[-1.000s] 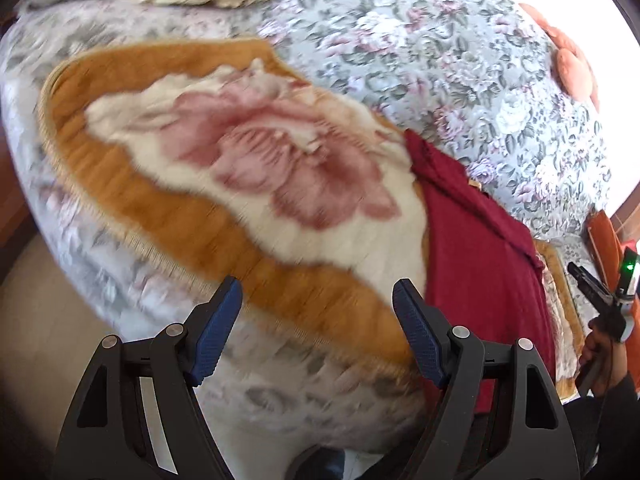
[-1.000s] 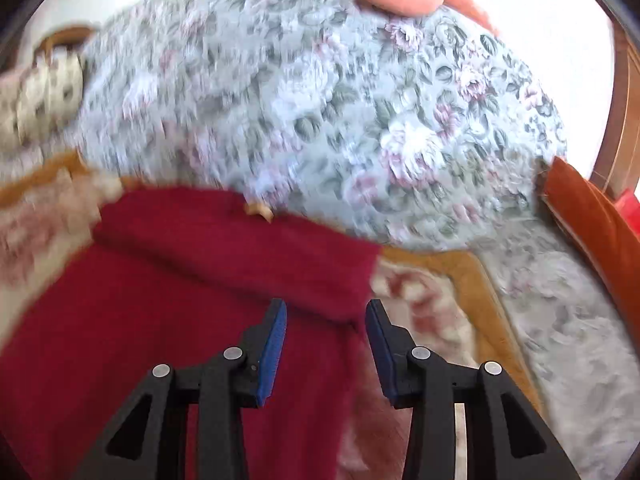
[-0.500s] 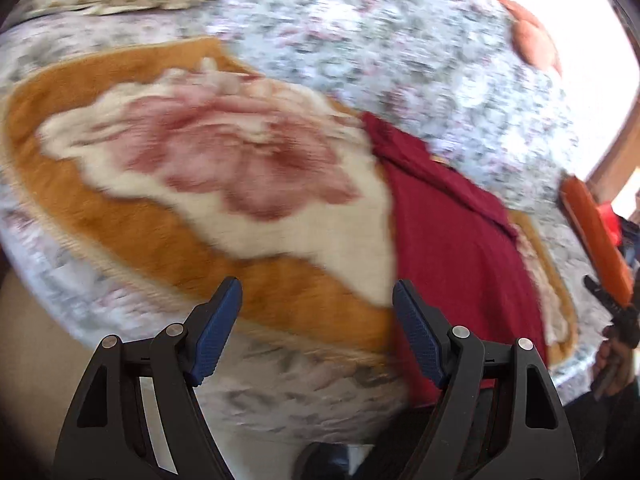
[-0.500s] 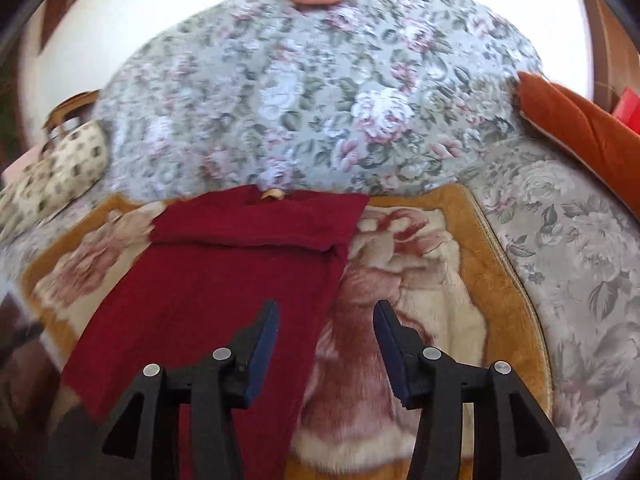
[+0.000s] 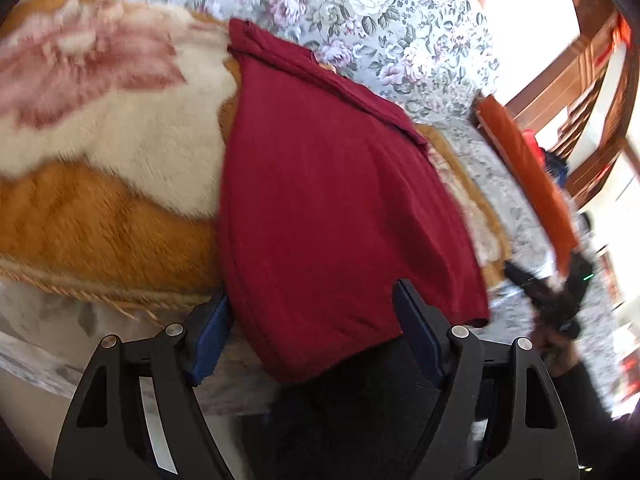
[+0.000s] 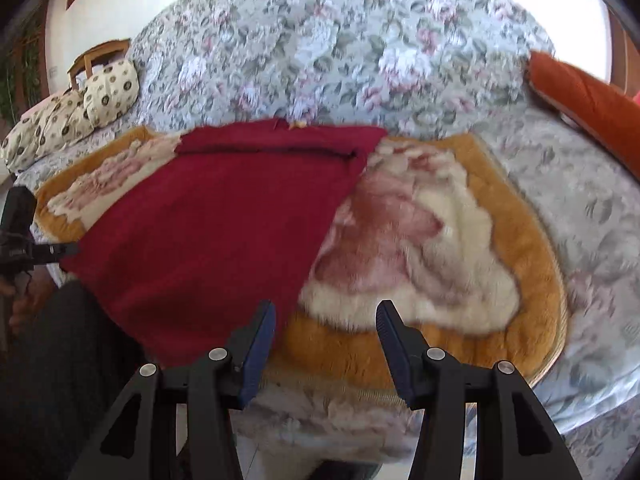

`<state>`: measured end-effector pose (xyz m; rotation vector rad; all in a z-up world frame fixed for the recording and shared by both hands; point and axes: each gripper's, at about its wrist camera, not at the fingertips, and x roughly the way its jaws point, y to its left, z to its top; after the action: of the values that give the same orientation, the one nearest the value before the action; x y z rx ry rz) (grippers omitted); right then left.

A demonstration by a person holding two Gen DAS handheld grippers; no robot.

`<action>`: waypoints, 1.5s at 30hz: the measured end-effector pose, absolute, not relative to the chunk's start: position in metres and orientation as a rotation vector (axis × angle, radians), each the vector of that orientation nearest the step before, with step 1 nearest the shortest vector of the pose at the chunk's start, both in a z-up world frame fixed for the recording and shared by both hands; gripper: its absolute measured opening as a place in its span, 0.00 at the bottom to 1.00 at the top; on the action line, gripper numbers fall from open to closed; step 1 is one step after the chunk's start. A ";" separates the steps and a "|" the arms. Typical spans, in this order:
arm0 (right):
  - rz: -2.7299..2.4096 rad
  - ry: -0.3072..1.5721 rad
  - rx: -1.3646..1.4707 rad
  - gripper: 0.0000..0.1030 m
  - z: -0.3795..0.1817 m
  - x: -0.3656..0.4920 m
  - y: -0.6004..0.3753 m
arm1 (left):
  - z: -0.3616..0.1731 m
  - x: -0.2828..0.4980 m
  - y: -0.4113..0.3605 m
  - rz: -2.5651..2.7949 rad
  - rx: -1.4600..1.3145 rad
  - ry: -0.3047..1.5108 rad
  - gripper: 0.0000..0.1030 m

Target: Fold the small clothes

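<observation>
A dark red garment (image 5: 336, 200) lies spread flat on a plush orange-bordered blanket (image 5: 100, 216) that covers a floral sofa (image 5: 392, 32), probably laid out smooth so it can be folded. Its far edge, beside the sofa's back cushion, is already turned over into a narrow band, while its near hem hangs just past the front edge of the blanket, toward the person. The cloth looks like a soft, finely ribbed knit, matte and limp; the blanket is thick and furry, with a cream centre and a faded pink rose. The left gripper (image 5: 312, 332) has its blue-padded jaws standing wide on either side of the near hem, not pressing on it, likely lining up to take that edge. The right gripper (image 6: 326, 336) hovers over the blanket's front edge just beside the garment's right side, jaws apart and holding nothing; only blanket shows between them. A spotted cream cushion (image 6: 80, 108) rests at the sofa's left end and an orange cushion (image 6: 584, 96) at its right.
</observation>
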<state>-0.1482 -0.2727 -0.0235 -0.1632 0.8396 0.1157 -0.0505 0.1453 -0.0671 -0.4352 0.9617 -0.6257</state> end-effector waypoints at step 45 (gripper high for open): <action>0.484 0.770 0.329 0.06 0.016 -0.258 -0.246 | -0.001 -0.149 0.174 -0.635 -0.577 0.833 0.04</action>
<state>-0.2582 -0.2457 0.0161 0.3285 0.7704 0.4844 -0.1494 0.1737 -0.0014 -0.5774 0.8330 -0.6354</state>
